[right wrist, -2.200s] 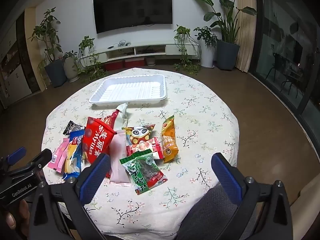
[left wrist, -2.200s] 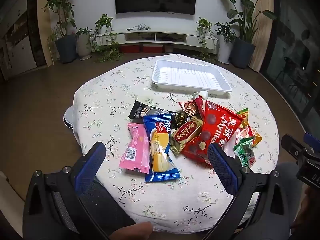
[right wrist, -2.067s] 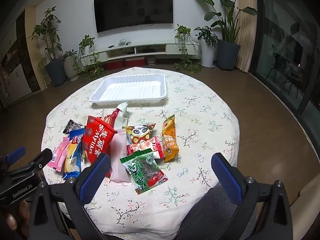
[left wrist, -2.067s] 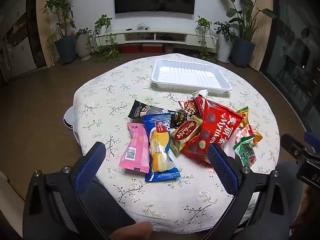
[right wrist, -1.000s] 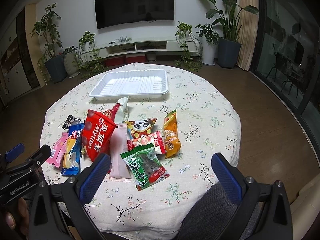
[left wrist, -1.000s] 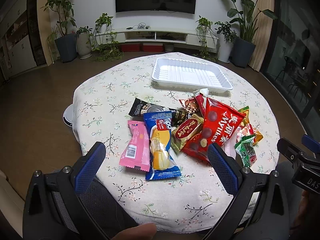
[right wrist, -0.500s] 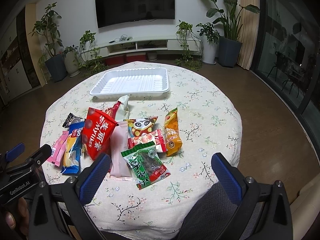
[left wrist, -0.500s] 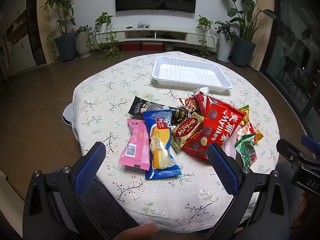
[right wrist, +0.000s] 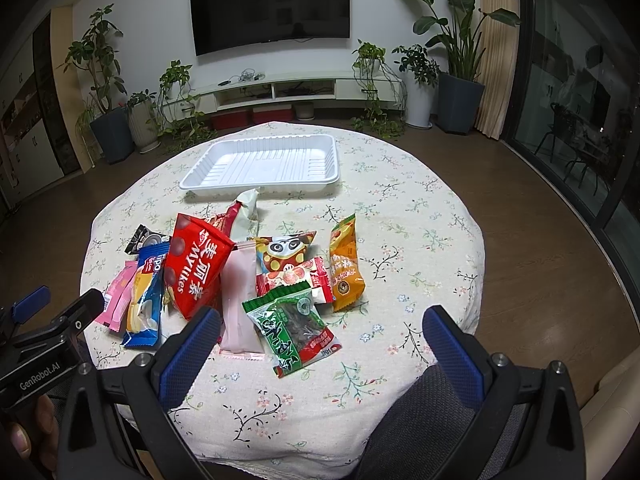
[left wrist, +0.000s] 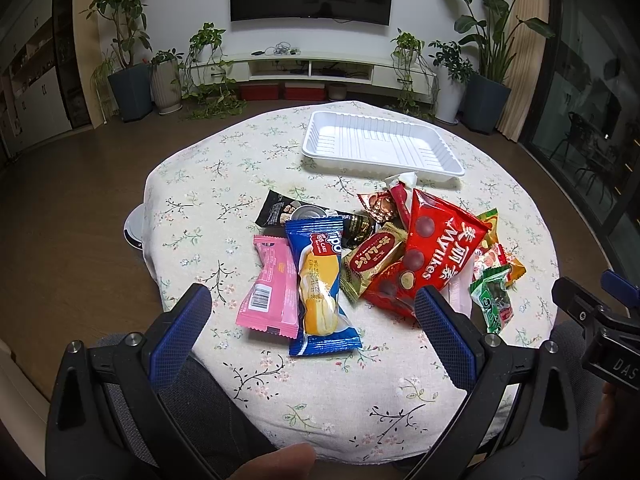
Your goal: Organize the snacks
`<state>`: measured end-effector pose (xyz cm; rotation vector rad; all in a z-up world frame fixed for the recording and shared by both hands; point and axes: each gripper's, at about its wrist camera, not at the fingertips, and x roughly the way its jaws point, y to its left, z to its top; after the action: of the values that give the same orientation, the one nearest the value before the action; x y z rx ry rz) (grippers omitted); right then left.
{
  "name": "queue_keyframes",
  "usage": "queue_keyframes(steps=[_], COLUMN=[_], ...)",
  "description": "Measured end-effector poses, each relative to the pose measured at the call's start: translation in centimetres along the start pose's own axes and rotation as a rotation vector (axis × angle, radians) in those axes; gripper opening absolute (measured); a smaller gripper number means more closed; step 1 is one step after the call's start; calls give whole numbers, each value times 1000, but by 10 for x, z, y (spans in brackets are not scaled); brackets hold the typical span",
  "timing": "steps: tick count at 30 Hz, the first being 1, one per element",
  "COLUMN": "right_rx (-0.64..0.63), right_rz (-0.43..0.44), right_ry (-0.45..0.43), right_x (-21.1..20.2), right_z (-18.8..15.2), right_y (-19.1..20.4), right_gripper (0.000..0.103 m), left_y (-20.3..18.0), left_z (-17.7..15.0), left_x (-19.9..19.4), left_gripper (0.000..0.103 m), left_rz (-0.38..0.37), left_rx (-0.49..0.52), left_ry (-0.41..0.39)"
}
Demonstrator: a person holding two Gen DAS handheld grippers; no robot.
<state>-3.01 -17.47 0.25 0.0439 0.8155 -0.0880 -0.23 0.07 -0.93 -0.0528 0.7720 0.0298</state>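
Observation:
Several snack packets lie in a heap in the middle of the round table (left wrist: 208, 184): a pink packet (left wrist: 271, 286), a blue one (left wrist: 322, 286), a red Mylikes bag (left wrist: 434, 258) (right wrist: 196, 264), a green packet (right wrist: 292, 326) and an orange one (right wrist: 345, 266). An empty white tray (left wrist: 380, 148) (right wrist: 264, 164) sits beyond them. My left gripper (left wrist: 314, 330) hangs open over the near edge, in front of the pink and blue packets. My right gripper (right wrist: 320, 350) is open too, nearest the green packet. Neither holds anything.
The table wears a flowered cloth and drops off to brown floor on every side. A TV stand (left wrist: 320, 70) and potted plants (left wrist: 128, 60) line the far wall. Glass doors (right wrist: 580, 92) stand at the right. A person's hand (right wrist: 28, 436) holds the left gripper's handle.
Both grippers have edged slightly forward and up toward the table; the snacks and tray lie where they were. Both jaws stayed open.

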Motion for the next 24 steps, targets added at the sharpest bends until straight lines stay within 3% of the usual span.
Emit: queue_keyframes(steps=[24], right_rx=[-1], right_rz=[1], right_ry=[4], right_x=[2], right_z=[-2], right_y=[1], right_gripper=[103], left_y=[0], left_z=[-3], left_x=[1], left_gripper=[103], left_rz=[-5], left_rx=[-1], left_ry=[7])
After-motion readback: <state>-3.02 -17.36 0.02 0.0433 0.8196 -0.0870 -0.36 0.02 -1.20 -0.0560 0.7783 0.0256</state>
